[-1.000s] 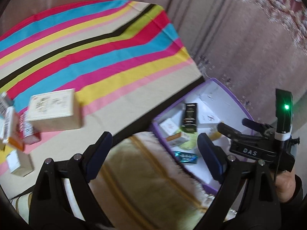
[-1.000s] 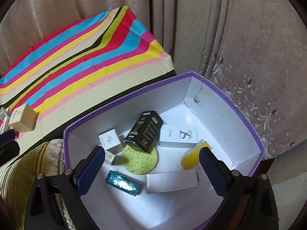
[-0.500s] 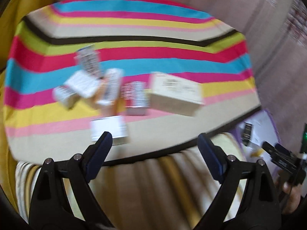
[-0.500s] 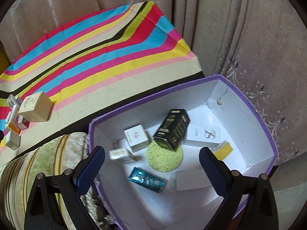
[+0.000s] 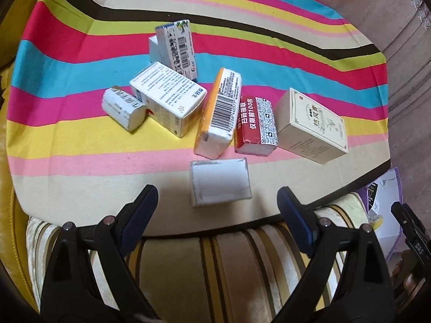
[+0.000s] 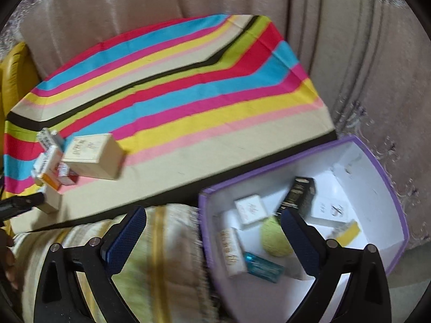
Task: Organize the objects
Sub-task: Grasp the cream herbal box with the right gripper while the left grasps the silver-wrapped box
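Note:
Several small boxes lie on the striped cloth (image 5: pixel 80 145). A plain white box (image 5: pixel 219 181) is nearest my left gripper (image 5: pixel 218 207), which is open, empty and just short of it. Behind it lie an orange-edged box (image 5: pixel 219 113), a red box (image 5: pixel 256 123), a cream box (image 5: pixel 312 125), a white printed box (image 5: pixel 168 98) and a small roll-shaped pack (image 5: pixel 122 107). My right gripper (image 6: pixel 212 231) is open and empty, over the left rim of the purple-edged white bin (image 6: pixel 382 177). The bin holds a black box (image 6: pixel 300 197), a green pad (image 6: pixel 274 238), a teal pack (image 6: pixel 262 266) and white boxes.
A striped cushion (image 5: pixel 229 269) lies between the cloth and me. Curtains (image 6: pixel 363 53) hang behind the cloth and bin. The bin shows at the right edge of the left wrist view (image 5: pixel 388 188). A yellow seat edge (image 5: pixel 10 215) borders the left.
My left gripper has swung left from the bin to face the boxes on the cloth. My right gripper has drawn back and left, so the bin has slid right in its view.

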### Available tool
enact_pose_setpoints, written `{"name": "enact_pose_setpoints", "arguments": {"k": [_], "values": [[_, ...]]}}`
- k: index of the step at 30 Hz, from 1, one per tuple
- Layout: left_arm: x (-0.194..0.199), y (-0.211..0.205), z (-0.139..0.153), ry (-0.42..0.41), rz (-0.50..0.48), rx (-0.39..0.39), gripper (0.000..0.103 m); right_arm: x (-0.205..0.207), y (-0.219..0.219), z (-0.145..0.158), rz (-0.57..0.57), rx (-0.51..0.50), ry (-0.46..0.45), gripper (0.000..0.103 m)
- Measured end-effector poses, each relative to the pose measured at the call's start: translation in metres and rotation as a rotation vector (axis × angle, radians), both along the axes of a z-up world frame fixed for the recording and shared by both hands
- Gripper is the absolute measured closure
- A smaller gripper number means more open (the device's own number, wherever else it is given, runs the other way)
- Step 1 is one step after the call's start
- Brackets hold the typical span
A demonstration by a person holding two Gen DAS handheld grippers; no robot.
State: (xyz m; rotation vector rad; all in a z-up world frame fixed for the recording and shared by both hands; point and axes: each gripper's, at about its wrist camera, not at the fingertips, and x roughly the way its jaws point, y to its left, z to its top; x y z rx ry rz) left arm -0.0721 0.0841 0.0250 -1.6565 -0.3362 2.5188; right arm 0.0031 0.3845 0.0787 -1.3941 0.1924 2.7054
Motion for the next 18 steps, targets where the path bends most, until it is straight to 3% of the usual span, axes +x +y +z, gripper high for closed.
{"name": "enact_pose_setpoints", "arguments": {"k": [3, 8, 13, 18], "values": [[-0.005, 0.003, -0.007, -0.018, -0.007, -0.013, 0.014, -0.009, -0.02, 0.006, 0.038, -0.006, 0.015, 0.001], [-0.014, 0.001, -0.017, -0.056, -0.005, 0.007, 0.045, -0.024, -0.052, 0.011, 0.088, -0.019, 0.027, 0.0], [-0.01, -0.005, -0.012, -0.027, 0.001, 0.029, 0.052, -0.042, -0.086, 0.011, 0.122, -0.031, 0.016, 0.0], [0.006, -0.011, 0.001, 0.067, 0.034, 0.035, 0.054, -0.059, -0.119, 0.007, 0.128, -0.033, 0.012, 0.0]]}}
